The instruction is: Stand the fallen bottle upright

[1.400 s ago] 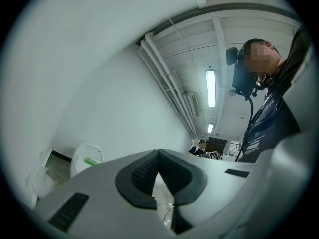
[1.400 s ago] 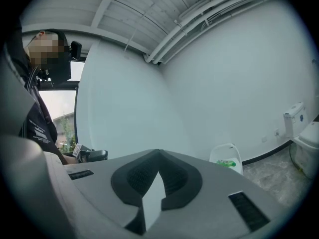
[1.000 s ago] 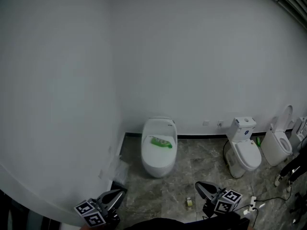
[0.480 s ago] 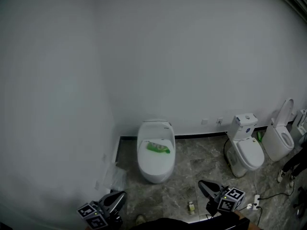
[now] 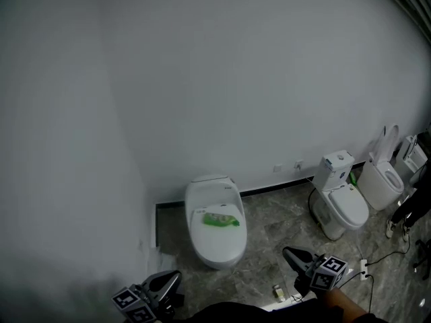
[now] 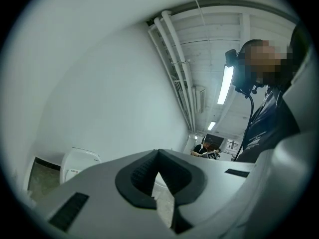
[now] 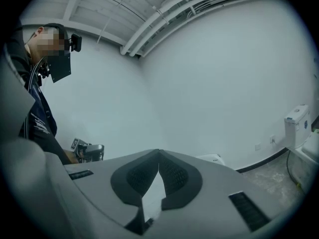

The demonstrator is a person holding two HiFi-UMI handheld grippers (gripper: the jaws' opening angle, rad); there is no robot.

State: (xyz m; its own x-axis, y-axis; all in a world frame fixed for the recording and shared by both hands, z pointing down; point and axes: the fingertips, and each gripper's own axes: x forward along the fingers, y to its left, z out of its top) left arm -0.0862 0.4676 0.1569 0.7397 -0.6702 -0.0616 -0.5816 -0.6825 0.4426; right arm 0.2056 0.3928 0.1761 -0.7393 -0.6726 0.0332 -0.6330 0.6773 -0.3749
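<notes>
- White-walled room, grey marble floor [image 5: 266, 224]; white oval toilet [image 5: 217, 244] against the wall.
- Green plastic bottle [image 5: 217, 219] lies on its side on the toilet's closed lid.
- Left gripper [image 5: 174, 278] and right gripper [image 5: 290, 254]: jaws together, empty.
- Bottle sits ahead between them, well apart from both.

Glossy white ceramic toilet [image 5: 215, 244]; on it a green plastic-looking bottle [image 5: 219, 219]; around it veined grey stone floor [image 5: 269, 229]; behind it a smooth matt wall [image 5: 202, 79].
</notes>
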